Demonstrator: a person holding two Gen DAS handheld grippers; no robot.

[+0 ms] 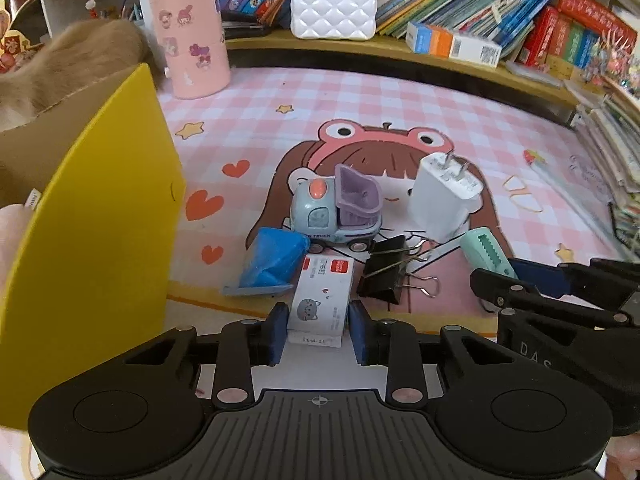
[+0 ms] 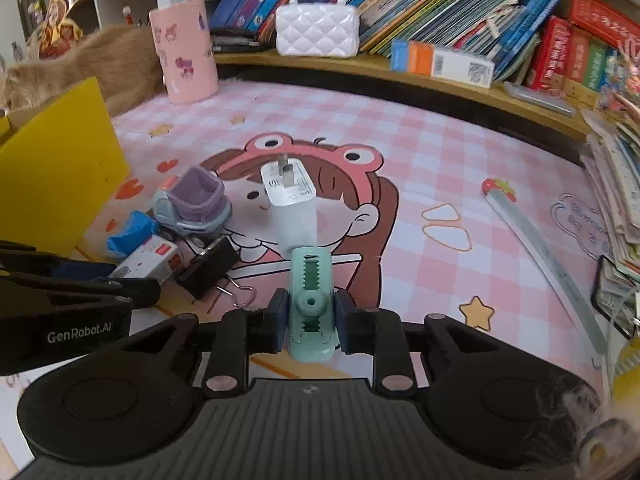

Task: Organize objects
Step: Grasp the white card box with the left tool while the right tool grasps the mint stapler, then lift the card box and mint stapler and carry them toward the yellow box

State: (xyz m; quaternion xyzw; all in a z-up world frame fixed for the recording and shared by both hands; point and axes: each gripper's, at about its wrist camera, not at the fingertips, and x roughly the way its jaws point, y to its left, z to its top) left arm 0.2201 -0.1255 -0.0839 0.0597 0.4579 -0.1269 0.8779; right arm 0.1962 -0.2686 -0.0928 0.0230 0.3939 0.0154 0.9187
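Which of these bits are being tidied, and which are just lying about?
Being tidied: small white box in the left claw; green clip in the right claw; toy truck, charger, binder clip, yellow box.

Lying about: white purse, books, pink tube.

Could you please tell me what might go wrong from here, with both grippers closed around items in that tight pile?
1. The left gripper holds the small white box by its near end; lifting could drag the blue eraser and black binder clip lying against it.
2. The mint clip in the right gripper reaches to the white charger; pushing forward may topple it.
3. The two grippers sit close and could collide.
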